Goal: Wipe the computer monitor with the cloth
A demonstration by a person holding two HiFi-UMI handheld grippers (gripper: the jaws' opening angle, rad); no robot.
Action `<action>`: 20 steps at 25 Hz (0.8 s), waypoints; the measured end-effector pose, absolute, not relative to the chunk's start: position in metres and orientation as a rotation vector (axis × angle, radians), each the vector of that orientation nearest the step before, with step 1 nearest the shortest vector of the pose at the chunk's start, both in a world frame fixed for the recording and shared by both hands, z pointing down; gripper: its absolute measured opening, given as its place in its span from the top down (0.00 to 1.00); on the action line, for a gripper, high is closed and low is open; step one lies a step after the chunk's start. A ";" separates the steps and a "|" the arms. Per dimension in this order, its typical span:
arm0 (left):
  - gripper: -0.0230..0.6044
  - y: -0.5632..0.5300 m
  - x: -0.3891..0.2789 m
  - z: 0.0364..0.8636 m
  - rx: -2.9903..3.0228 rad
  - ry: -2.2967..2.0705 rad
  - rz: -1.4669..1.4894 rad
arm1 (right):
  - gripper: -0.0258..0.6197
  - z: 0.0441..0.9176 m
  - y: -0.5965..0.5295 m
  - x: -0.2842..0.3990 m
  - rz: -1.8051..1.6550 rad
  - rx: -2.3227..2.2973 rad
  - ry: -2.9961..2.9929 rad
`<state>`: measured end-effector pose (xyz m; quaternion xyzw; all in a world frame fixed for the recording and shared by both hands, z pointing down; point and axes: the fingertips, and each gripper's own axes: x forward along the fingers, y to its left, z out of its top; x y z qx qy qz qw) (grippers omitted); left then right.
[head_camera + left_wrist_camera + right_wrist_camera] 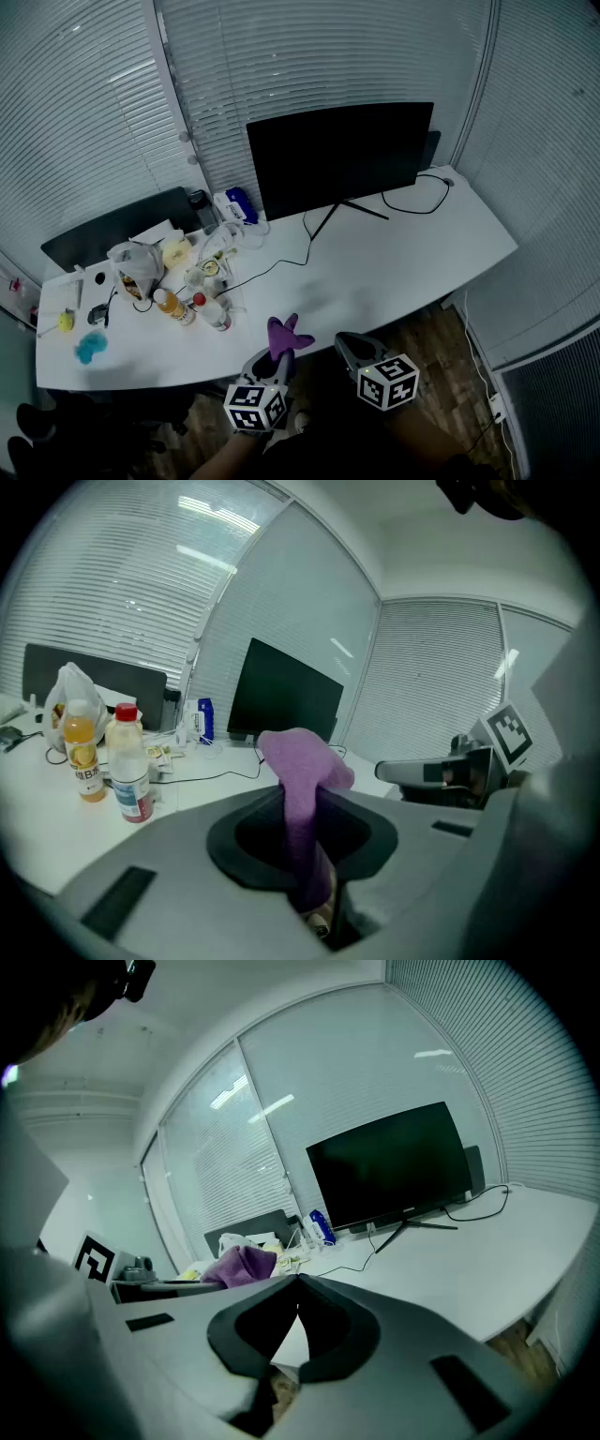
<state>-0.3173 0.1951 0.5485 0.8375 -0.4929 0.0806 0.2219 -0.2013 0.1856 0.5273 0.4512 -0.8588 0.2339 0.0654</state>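
The black computer monitor [339, 157] stands on a thin stand at the back of the white desk [403, 258], its screen dark. It also shows in the left gripper view as the monitor [281, 694] and in the right gripper view as the monitor [389, 1164]. My left gripper [279, 354] is at the desk's near edge, shut on a purple cloth [285, 336] that sticks up from its jaws; the cloth [302, 789] fills the jaw gap. My right gripper [349, 349] is beside it, shut and empty, off the desk's front edge.
The desk's left half holds clutter: an orange drink bottle [171, 306], a red-capped bottle [211, 312], a plastic bag [136, 263], a blue box [240, 204], a teal rag [90, 348]. A black cable [281, 263] runs across the desk. Blinds surround the desk.
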 end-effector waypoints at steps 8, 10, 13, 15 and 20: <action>0.85 0.195 -0.316 0.546 2.313 -1.364 0.224 | 0.92 0.524 0.185 -0.200 0.708 1.364 -2.599; 0.85 0.195 -0.316 0.546 2.315 -1.363 0.227 | 0.92 0.524 0.184 -0.200 0.715 1.370 -2.607; 0.85 0.195 -0.318 0.548 2.313 -1.364 0.232 | 0.92 0.525 0.184 -0.200 0.704 1.371 -2.602; 0.85 0.195 -0.318 0.549 2.310 -1.365 0.233 | 0.92 0.526 0.183 -0.200 0.703 1.367 -2.600; 0.85 0.192 -0.321 0.549 2.302 -1.376 0.237 | 0.92 0.528 0.179 -0.202 0.701 1.352 -2.594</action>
